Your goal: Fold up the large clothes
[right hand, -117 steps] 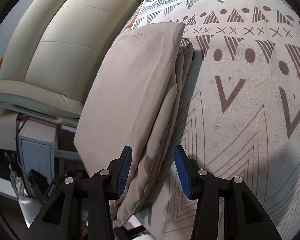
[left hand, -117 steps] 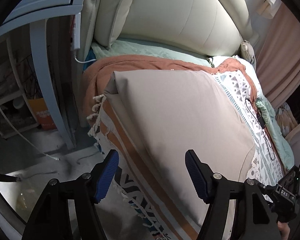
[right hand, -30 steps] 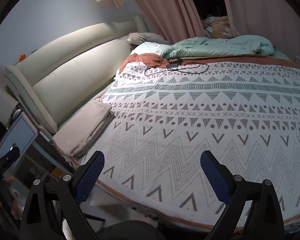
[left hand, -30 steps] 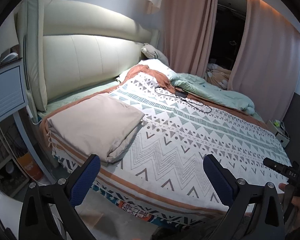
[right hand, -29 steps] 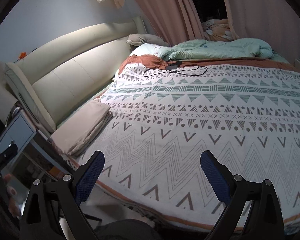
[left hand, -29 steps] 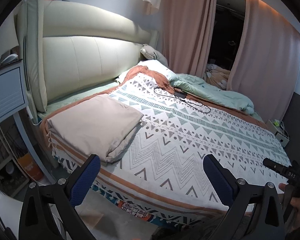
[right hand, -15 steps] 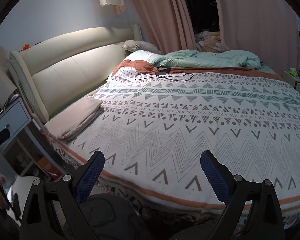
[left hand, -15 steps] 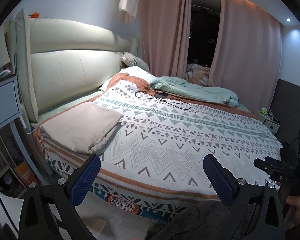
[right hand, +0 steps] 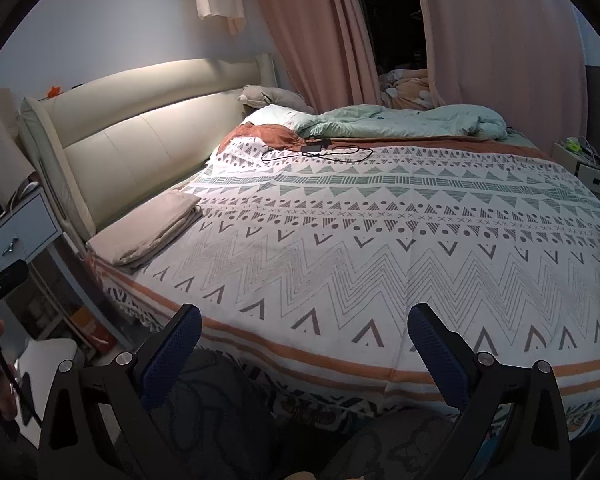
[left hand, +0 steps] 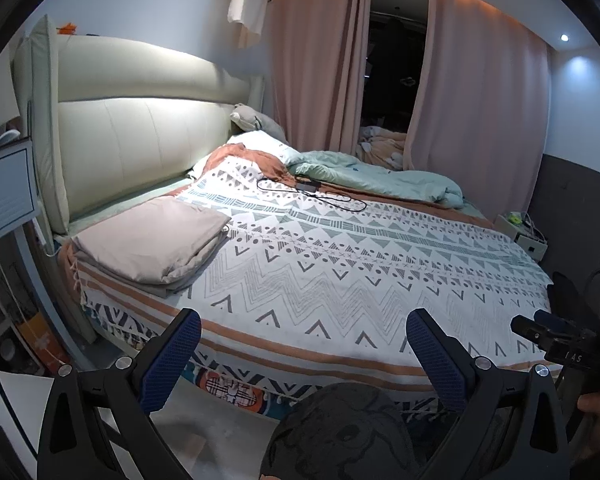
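Observation:
A beige garment (left hand: 152,242) lies folded into a flat rectangle at the near left corner of the bed, beside the headboard; it also shows in the right wrist view (right hand: 146,232). My left gripper (left hand: 302,354) is open and empty, held back from the bed's near edge. My right gripper (right hand: 304,350) is open and empty too, also off the bed's near edge. Both are well away from the garment. The right gripper's body shows at the right of the left wrist view (left hand: 560,344).
The bed has a white patterned blanket (left hand: 360,272) with zigzags. A black cable and charger (left hand: 312,192) lie near the pillows. A green duvet (left hand: 380,178) is bunched at the far side. A nightstand (right hand: 18,232) stands left, another (left hand: 524,236) right. Dark patterned cloth (left hand: 340,432) is below the grippers.
Both grippers have pulled back and up from the bed, so the whole bed comes into view. The folded garment stays where it lay. Both stay open.

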Motion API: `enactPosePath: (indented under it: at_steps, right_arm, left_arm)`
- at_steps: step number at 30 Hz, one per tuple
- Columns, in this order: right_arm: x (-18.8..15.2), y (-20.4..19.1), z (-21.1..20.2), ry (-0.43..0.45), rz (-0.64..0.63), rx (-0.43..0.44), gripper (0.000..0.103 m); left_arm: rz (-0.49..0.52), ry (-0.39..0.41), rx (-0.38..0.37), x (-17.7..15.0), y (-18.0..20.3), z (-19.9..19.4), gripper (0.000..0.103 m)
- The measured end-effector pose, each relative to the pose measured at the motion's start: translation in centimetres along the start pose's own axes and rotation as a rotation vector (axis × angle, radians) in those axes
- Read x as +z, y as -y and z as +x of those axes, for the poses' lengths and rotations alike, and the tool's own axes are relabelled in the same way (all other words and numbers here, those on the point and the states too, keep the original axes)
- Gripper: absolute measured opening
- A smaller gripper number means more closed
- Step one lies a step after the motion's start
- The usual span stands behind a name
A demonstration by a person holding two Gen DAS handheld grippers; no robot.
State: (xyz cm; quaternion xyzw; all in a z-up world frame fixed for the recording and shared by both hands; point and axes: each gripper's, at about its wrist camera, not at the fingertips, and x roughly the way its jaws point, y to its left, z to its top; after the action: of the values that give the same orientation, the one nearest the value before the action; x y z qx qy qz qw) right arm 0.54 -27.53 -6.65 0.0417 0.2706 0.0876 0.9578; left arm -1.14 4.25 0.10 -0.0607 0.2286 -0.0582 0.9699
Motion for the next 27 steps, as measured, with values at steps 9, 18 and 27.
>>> enactPosePath:
  at_steps: [9,18,27]
  right_arm:
    - [0.0,-1.0,-0.4,0.007,-0.026,0.018,0.103]
    - [0.3,-1.3,-2.0,0.071,-0.038,-0.014,0.103]
    - [-0.3,-1.8,-1.5,0.052,-0.035,-0.006,0.103]
  left_arm:
    - [0.018,0.020,0.012,0.0,0.0,-0.8,0.102]
    - [0.028,0.038,0.019,0.1,-0.1,-1.8,0.102]
    - [0.024,0.021,0.029,-0.1,-0.7,-1.8,0.102]
